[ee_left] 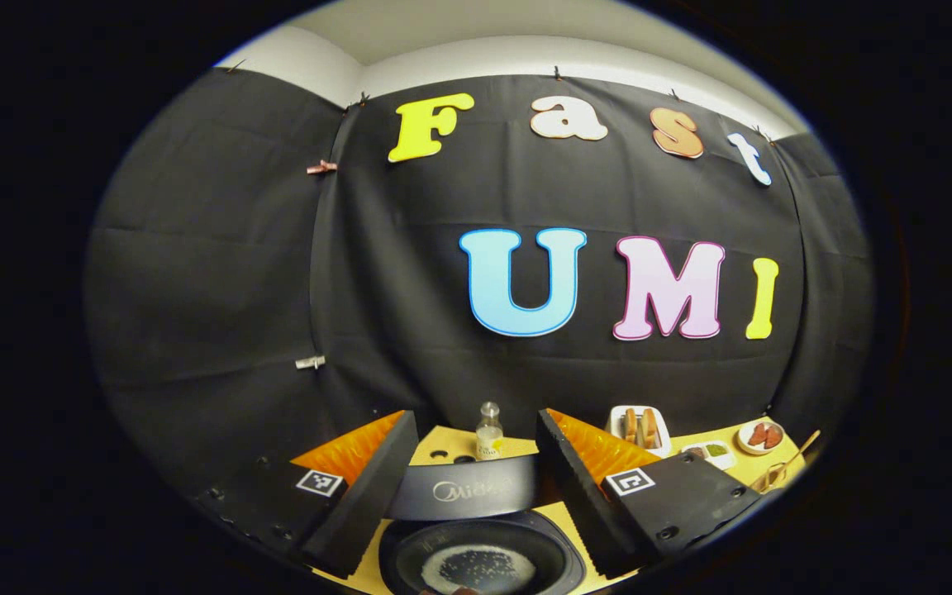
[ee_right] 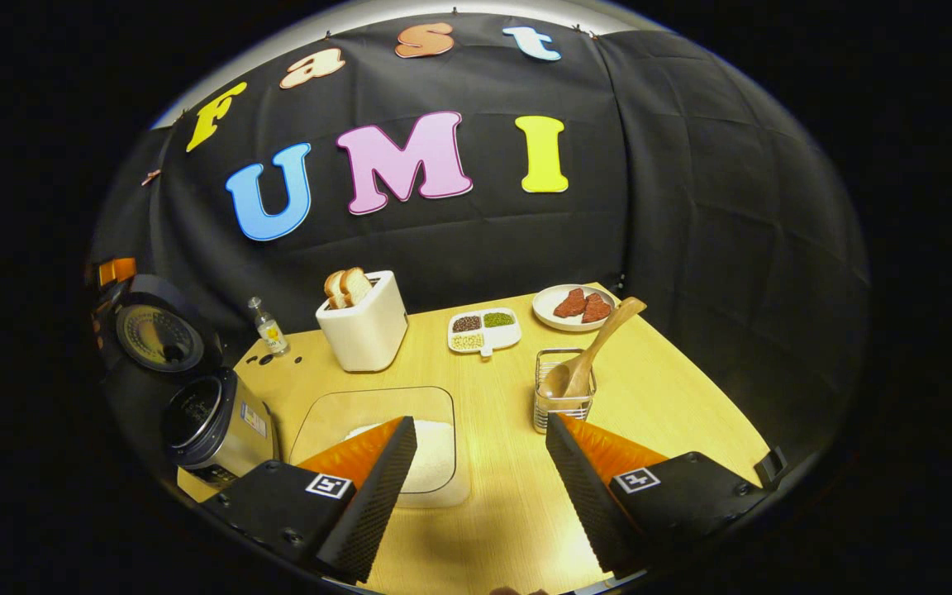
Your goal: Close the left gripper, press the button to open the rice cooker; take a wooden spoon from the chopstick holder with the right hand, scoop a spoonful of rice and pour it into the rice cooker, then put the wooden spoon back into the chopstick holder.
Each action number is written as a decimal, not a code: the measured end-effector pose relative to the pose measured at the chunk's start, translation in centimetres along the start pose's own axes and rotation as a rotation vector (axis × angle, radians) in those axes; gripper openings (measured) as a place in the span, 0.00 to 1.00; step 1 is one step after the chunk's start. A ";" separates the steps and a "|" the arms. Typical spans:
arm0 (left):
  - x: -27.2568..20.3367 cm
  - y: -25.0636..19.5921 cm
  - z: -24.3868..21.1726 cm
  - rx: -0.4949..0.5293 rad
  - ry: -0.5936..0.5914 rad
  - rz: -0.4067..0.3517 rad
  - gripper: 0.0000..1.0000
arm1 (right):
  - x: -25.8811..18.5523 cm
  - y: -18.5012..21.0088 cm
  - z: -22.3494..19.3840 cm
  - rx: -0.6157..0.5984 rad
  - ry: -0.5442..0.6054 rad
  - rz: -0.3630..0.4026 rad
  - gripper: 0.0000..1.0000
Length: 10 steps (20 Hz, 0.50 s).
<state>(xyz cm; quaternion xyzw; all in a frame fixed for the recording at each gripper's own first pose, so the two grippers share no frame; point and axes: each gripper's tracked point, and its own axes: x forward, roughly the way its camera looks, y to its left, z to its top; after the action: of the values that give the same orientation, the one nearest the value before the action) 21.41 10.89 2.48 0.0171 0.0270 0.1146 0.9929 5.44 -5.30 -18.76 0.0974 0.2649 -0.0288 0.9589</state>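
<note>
My left gripper (ee_left: 476, 450) stands open over the rice cooker (ee_left: 410, 549), whose dark lid (ee_left: 468, 489) is raised behind the pot. A thin layer of rice (ee_left: 480, 568) lies in the pot. In the right gripper view the cooker (ee_right: 211, 426) sits at the table's left edge with its lid (ee_right: 158, 335) up. My right gripper (ee_right: 480, 426) hangs open and holds nothing. It is above the table, between a glass dish (ee_right: 360, 409) of rice (ee_right: 435, 459) and the wire chopstick holder (ee_right: 563, 405). The wooden spoon (ee_right: 600, 343) stands in that holder, bowl down, handle leaning right.
A white toaster (ee_right: 364, 326) with bread stands behind the glass dish. A small bottle (ee_right: 268, 326) is to its left. A divided tray of beans (ee_right: 484, 329) and a plate of red slices (ee_right: 579, 306) sit at the back. The black cloth wall closes the far side.
</note>
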 end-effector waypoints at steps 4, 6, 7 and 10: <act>-3.9 -0.9 -4.5 -0.007 0.104 0.012 0.99 | 0.6 0.2 -0.1 -0.007 0.013 0.028 0.99; -5.7 -1.4 -7.6 0.008 0.163 0.024 0.99 | 1.0 0.2 -0.5 -0.008 0.031 0.038 0.99; -6.4 -1.7 -9.2 0.006 0.191 0.029 0.99 | 1.2 0.1 -0.8 -0.010 0.040 0.042 0.99; -7.8 -2.0 -14.5 -0.008 0.265 0.045 0.99 | 1.4 -0.1 -1.5 -0.042 0.068 0.053 0.99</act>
<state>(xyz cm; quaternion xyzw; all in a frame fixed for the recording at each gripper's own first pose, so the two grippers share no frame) 13.46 7.62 -11.63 -0.0018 0.1573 0.1380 0.9779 5.91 -5.15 -20.76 0.0849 0.2950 0.0054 0.9517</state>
